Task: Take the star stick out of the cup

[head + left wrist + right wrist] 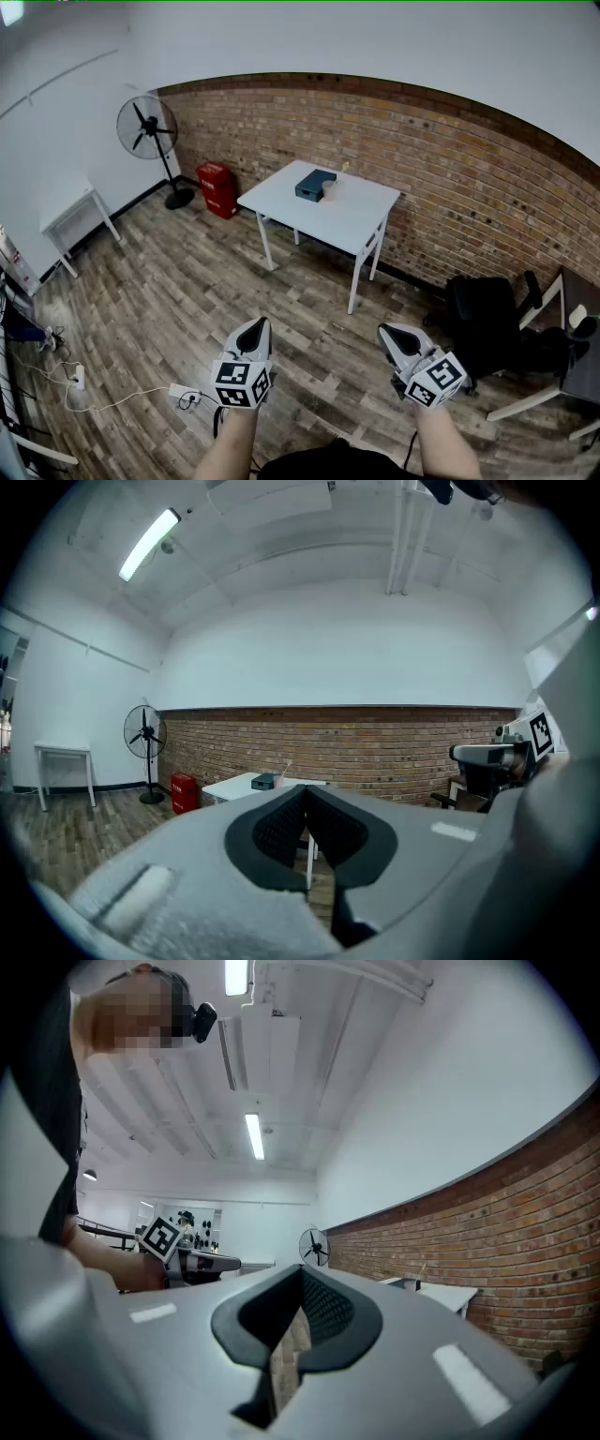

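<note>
Far across the room stands a white table (361, 220). On it are a pale cup (330, 191) with a thin star stick (344, 169) poking up, and a dark box (314, 184) beside it. My left gripper (260, 323) and right gripper (386, 330) hover low over the wooden floor, well short of the table, both shut and empty. In the left gripper view the jaws (305, 789) meet, with the table (234, 787) and the stick (285, 768) small beyond them. The right gripper view shows shut jaws (302, 1271) and the table (452, 1295) at the right.
A brick wall runs behind the table. A standing fan (150, 131) and a red box (217, 189) are to its left, and a small white table (70, 211) stands further left. A black office chair (487, 323) sits at the right. A power strip (185, 394) with cable lies on the floor.
</note>
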### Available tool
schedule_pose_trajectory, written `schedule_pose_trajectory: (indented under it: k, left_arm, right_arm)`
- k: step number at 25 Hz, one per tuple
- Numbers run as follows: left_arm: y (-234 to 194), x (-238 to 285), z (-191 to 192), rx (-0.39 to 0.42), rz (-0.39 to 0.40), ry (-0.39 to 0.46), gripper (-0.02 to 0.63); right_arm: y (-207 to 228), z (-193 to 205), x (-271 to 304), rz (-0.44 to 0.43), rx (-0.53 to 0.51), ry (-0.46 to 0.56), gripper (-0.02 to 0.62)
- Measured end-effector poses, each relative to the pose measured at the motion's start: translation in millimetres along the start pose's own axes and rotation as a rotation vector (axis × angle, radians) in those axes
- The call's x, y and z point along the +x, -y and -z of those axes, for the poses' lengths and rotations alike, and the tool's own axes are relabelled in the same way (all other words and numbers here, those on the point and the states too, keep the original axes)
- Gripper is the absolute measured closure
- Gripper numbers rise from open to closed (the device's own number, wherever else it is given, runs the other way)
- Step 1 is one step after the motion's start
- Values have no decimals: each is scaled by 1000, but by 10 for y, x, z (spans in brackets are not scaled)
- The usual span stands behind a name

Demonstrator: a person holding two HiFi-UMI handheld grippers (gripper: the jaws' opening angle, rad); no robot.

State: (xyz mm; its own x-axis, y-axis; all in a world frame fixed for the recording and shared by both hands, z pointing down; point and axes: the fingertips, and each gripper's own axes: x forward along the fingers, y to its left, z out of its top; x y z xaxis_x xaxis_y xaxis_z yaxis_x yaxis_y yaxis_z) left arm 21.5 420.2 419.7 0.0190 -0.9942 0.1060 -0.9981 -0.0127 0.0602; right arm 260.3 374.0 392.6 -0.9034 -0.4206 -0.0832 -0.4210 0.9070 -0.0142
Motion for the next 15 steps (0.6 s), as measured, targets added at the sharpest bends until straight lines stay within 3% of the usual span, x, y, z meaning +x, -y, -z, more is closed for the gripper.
schedule_pose_trajectory:
  k: [11,15]
  left_arm:
    - [255,59,44,-8,11,-2,601]
    - [446,155,113,-11,38,-16,601]
  right_arm:
    - [31,4,-215,-12,8,11,597]
    - [158,53,-422,22,39,18,597]
